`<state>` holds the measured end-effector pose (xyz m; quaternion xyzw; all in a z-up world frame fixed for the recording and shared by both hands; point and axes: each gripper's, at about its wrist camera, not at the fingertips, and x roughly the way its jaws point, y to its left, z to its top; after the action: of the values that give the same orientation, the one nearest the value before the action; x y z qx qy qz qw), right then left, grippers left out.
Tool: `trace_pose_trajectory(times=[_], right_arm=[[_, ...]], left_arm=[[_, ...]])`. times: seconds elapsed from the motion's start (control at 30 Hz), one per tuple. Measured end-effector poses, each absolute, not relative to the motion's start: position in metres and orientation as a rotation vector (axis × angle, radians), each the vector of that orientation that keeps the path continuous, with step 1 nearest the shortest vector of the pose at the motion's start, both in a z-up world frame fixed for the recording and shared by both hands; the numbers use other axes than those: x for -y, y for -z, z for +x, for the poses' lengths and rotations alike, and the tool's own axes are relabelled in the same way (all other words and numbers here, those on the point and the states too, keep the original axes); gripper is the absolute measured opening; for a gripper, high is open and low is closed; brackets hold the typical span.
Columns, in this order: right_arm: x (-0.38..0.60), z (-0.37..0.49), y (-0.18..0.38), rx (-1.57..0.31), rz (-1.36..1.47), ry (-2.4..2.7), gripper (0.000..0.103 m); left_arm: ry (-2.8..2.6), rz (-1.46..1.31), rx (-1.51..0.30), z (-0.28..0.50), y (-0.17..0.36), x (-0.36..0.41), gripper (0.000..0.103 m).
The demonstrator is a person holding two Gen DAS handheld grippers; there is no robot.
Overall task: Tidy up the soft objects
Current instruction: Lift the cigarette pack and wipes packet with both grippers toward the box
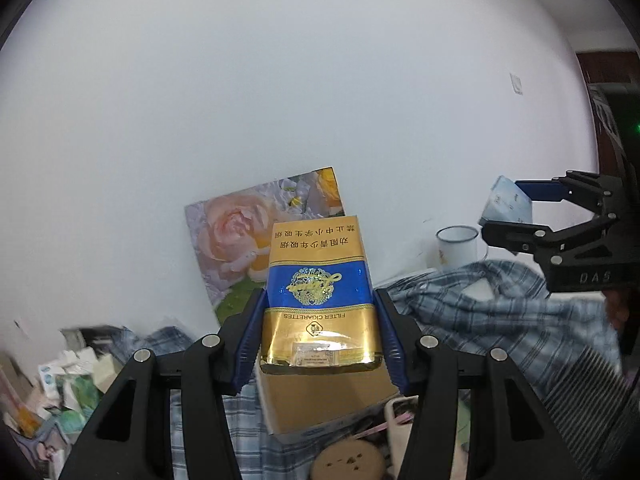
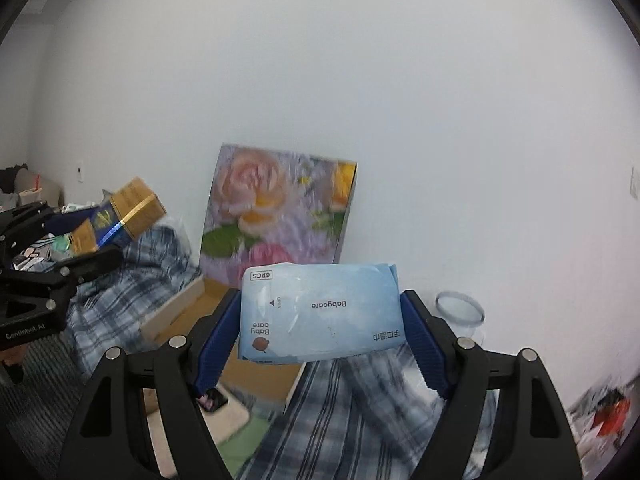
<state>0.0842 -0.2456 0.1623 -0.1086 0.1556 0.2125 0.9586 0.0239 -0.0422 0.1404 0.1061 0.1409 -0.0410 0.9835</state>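
The left gripper (image 1: 318, 332) clamps a cigarette pack (image 1: 318, 292) between its pads (print upside down); the right gripper (image 2: 320, 338) grips a Babycare wipes pack (image 2: 320, 312) crosswise.

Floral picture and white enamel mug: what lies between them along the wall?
In the left wrist view, only bare white wall separates the floral picture from the mug; the held cigarette pack overlaps the picture.

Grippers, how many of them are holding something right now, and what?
2. The left gripper is shut on a gold-and-blue cigarette pack, lifted above the plaid cloth. The right gripper is shut on a blue Babycare wipes pack, also raised.
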Motion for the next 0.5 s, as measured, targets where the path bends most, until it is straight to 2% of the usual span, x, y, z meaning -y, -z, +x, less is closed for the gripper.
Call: trace_pose_trajectory(times=[0.5], right_arm=[[0.207,0.138,-0.213,-0.224,-0.185,-0.492,0.077]], left_arm=[[-0.029,0.141,-0.312,0.089,-0.179,0.034,0.055]])
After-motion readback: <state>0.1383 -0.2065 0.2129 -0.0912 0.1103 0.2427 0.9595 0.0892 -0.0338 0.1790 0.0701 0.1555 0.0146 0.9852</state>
